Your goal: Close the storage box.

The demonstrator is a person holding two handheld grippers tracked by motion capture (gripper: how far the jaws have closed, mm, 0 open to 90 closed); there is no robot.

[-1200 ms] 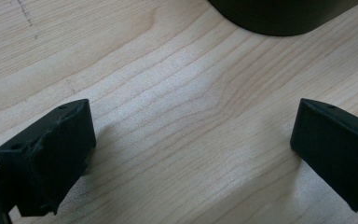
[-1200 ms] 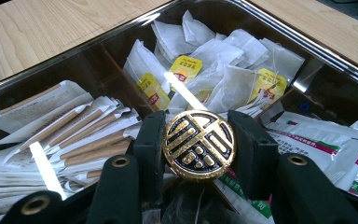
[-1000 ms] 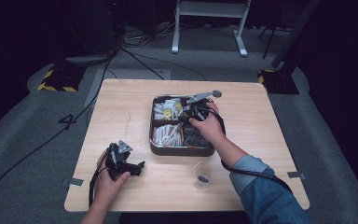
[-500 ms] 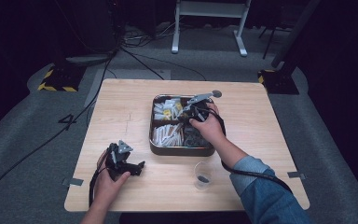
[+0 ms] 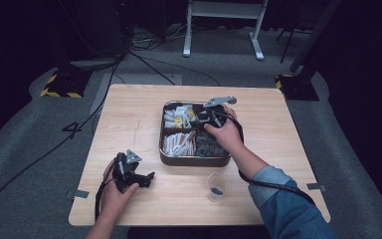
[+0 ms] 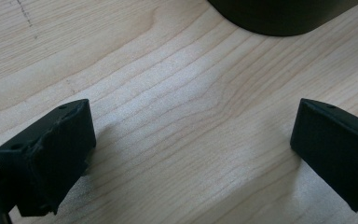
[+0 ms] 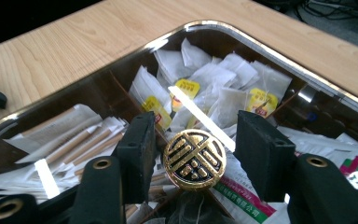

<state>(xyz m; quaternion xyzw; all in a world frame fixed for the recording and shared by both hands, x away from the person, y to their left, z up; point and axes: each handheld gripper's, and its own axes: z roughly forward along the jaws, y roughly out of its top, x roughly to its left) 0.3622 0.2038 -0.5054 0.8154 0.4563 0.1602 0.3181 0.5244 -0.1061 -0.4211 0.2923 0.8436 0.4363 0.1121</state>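
While the right gripper (image 7: 196, 156) hangs over the middle of the dark, metal-rimmed compartment tray (image 5: 194, 160), its two black jaws stand either side of a round gold knob with a dark fret pattern (image 7: 194, 159). The left jaw looks to be touching the knob's edge; a narrow gap shows at the right jaw, so the grip seems about to close rather than closed. Glare streaks across the tray suggest a clear lid that the knob belongs to, though the lid itself is hard to make out. Under it lie white tea bags with yellow tags (image 7: 200, 88) in the far compartment and paper-wrapped sticks (image 7: 70, 135) in another.

In the high view the tray sits at the centre of the light wooden table (image 5: 129, 109), nearer its far edge, with the right gripper (image 5: 206, 118) above it. The left gripper (image 5: 134, 174) rests near the table's near left corner, its jaws spread wide over bare wood. A small clear plastic cup (image 5: 216, 186) stands near the near edge, just in front of the tray.

The step in hand appears to be taking hold of the knob. The next move likely calls for closing squarely on it, then lifting straight up so the lid clears the rim.
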